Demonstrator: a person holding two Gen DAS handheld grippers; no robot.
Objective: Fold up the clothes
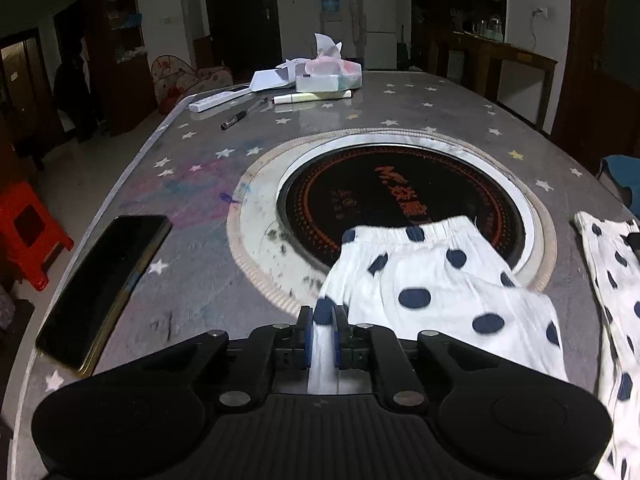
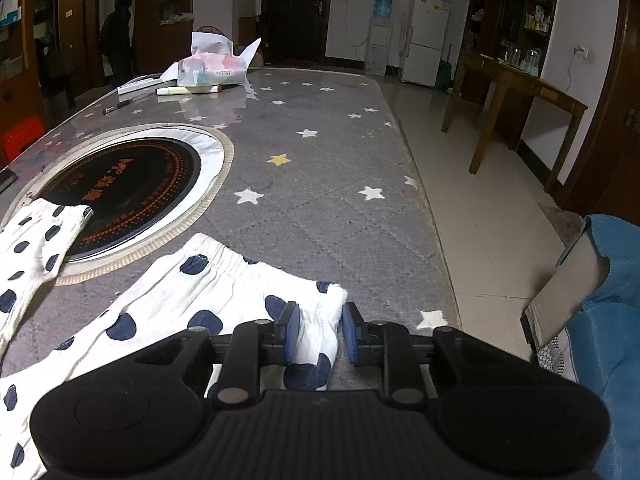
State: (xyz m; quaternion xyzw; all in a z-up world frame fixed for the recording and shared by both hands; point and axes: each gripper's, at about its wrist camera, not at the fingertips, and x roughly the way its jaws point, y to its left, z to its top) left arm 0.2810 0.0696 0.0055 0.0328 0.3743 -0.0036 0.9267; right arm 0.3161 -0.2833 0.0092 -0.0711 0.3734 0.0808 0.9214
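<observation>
Fabric hides much of what I can see from here: the white cotton garment with navy polka dots [image 1: 432, 284] lies across the grey star-printed table cover [image 1: 192, 280], one part draped over the round black built-in cooktop [image 1: 400, 196], another part cut off at the right edge of my left view. My left gripper [image 1: 322, 322] is clenched on a bunched fold of that cloth, blue pads pressing it. My right gripper [image 2: 319, 330] has cloth between its fingers; the left pad touches it, a gap shows beside the right pad, so I read it as not clamped. Orange lettering on the cooktop begins "Mr", the rest partly covered and illegible. A dark-screened smartphone [image 1: 104, 288] lies at left. Labels on the plastic-wrapped packet [image 2: 212, 69] are too small to read.
</observation>
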